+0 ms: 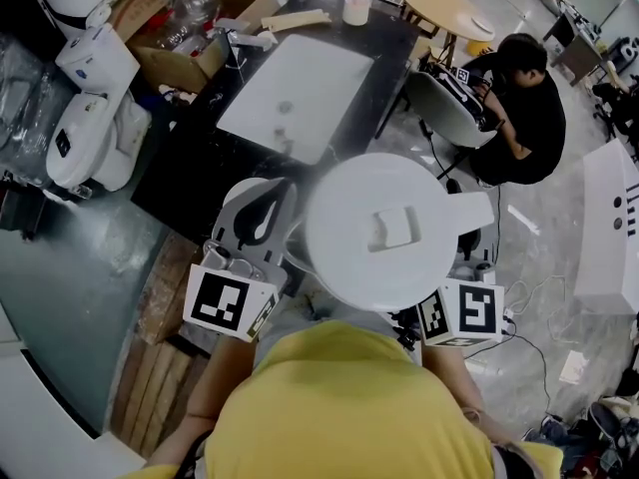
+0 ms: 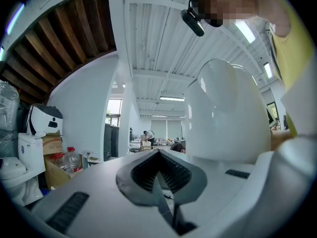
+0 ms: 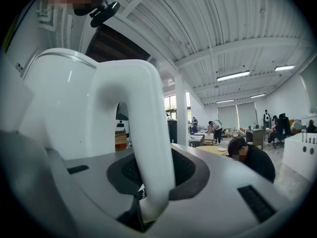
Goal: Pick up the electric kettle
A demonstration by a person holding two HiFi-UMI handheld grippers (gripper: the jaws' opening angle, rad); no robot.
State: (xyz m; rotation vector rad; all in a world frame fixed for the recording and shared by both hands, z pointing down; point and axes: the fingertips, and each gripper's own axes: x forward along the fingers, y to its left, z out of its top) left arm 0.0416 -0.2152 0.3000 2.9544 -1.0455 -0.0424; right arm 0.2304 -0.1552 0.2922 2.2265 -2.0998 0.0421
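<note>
I work two grippers, each carrying one cube with black-and-white square markers [image 1: 228,302] [image 1: 461,312]. There is one white plastic electric kettle [image 1: 379,233], seen from above with its round lid shut, so I cannot tell what is inside. It sits between my two grippers, close in front of my yellow shirt [image 1: 339,407], over the near edge of the dark table [image 1: 190,178].

My right gripper [image 3: 157,178] has its jaws part-way apart and clamped on the kettle's curved white handle [image 3: 141,123], which runs down between the pads. My left gripper [image 2: 159,176] has its jaws pressed together with nothing between them. It lies just beside the kettle's rounded body [image 2: 225,115], and I cannot tell whether it touches.

On the dark table lies one flat white rectangular panel [image 1: 295,93], and at its far edge stands one white cup [image 1: 355,9]. One open brown cardboard box [image 1: 165,63] sits at the table's left end and holds a clear plastic bottle with a red cap [image 1: 190,6]. Beyond it stands one round wooden table [image 1: 444,8]. One seated person in black [image 1: 529,113] bends over at the right. White machine housings [image 1: 90,118] stand at the left.
</note>
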